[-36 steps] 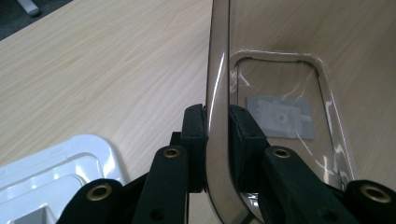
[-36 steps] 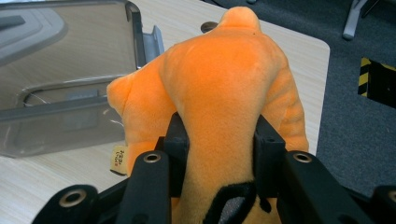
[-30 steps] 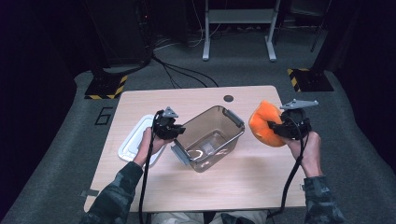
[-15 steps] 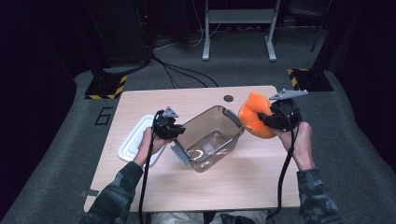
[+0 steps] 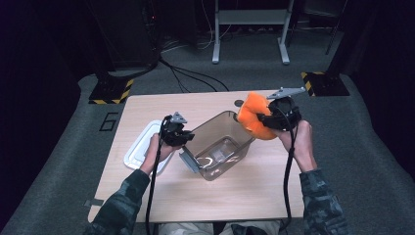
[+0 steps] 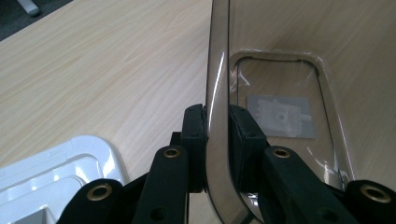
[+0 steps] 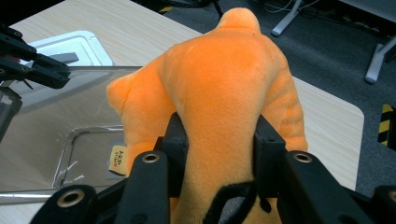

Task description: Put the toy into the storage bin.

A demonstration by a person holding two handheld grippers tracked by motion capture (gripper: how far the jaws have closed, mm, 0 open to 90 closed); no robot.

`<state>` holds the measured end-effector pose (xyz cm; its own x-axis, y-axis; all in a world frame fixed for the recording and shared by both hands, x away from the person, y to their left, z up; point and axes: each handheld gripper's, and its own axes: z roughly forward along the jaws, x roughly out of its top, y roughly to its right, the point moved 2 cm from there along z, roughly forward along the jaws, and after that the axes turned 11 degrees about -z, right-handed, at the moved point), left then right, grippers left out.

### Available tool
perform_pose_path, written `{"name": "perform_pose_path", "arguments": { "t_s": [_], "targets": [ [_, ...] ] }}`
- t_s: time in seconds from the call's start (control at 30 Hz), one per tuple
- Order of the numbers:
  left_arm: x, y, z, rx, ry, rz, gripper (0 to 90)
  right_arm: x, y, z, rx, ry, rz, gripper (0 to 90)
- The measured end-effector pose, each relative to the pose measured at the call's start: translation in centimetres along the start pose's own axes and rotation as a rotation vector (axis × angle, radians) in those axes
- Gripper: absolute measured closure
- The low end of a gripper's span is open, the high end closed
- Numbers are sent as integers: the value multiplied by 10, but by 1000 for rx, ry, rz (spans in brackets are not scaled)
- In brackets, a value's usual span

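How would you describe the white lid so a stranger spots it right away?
Find the light wooden table, then its left edge. The flat white plastic lid lies there beside the clear smoky plastic bin. It is the sole white, flat thing there.

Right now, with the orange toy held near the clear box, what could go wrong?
1. The right gripper pinches the orange plush toy only at a narrow part; the soft bulk may sag or slip out before it is inside.
2. The clear plastic box stands tilted, held by the left gripper on one thin wall. A push from the toy might twist it loose.
3. The white lid lies close beside the left hand and could get knocked.
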<state>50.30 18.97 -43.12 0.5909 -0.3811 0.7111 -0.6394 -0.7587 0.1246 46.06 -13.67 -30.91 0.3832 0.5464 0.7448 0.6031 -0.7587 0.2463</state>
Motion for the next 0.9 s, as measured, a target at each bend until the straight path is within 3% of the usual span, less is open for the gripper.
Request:
{"name": "perform_pose_path", "arguments": {
  "t_s": [0.73,0.9],
  "targets": [
    [1,0,1,5,-7,7,777,20,-13,40,35,-24,-14,644],
    [1,0,1,6,-7,8,777,24,-18,48,33,-32,-39,644]
  ]
}}
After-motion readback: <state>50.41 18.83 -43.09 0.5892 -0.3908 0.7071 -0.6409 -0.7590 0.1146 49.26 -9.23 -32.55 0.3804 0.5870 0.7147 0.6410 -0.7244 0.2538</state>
